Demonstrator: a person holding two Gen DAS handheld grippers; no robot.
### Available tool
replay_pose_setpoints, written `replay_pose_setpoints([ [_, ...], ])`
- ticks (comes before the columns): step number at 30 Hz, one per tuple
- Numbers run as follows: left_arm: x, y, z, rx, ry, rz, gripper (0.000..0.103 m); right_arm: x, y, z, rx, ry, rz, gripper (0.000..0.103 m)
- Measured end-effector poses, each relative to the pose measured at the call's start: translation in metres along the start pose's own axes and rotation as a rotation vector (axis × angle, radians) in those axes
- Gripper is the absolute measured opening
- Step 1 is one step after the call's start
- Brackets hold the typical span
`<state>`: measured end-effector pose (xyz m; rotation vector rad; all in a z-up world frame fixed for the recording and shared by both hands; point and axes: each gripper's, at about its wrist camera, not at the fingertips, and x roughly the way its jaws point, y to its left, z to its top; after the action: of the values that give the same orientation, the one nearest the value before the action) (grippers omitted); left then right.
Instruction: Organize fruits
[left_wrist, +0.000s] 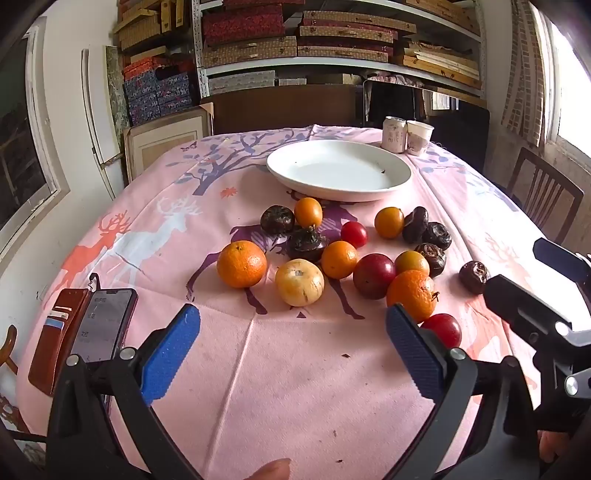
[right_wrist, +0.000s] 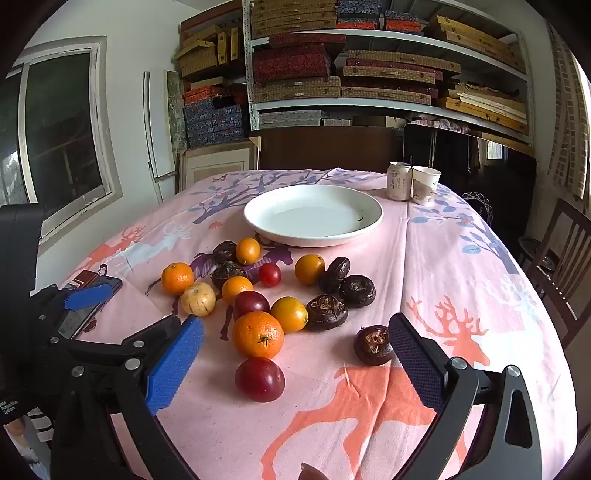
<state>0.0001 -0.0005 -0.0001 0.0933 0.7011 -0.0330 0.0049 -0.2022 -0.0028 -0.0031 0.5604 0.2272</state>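
Both jaw pairs spread fully wide, nothing gripped: left gripper (left_wrist: 293, 345) over bare pink deer-print tablecloth (left_wrist: 295, 387); right gripper (right_wrist: 295, 354) straddles a dark red plum (right_wrist: 259, 379) without touching, a wrinkled dark brown fruit (right_wrist: 373, 345) just beside its right pad. Loose scatter of oranges, plums and brown fruits (right_wrist: 266, 288) lies beyond. Round white ceramic plate (right_wrist: 313, 215) behind them holds no fruit.

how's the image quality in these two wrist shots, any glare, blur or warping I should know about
Left wrist view: strong fisheye bending of the shelves, blown-out window at right, soft sheen on the white plate, fruit sharp. Right wrist view: same barrel warp, dark vignette corners, daylight even, soft shadows under the oranges.
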Motion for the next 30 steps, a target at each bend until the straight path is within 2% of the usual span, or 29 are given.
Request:
replay_pose_setpoints([
  [9,0.006,0.001,-0.009,-0.002,0.002,-0.002,0.099,0.0,0.0,0.0,0.006,0.0,0.001,0.1],
  [30,0.011,0.003,-0.006,-0.006,0.011,-0.005,0.099,-0.003,0.003,0.0,0.0,-0.002,0.008,0.1],
])
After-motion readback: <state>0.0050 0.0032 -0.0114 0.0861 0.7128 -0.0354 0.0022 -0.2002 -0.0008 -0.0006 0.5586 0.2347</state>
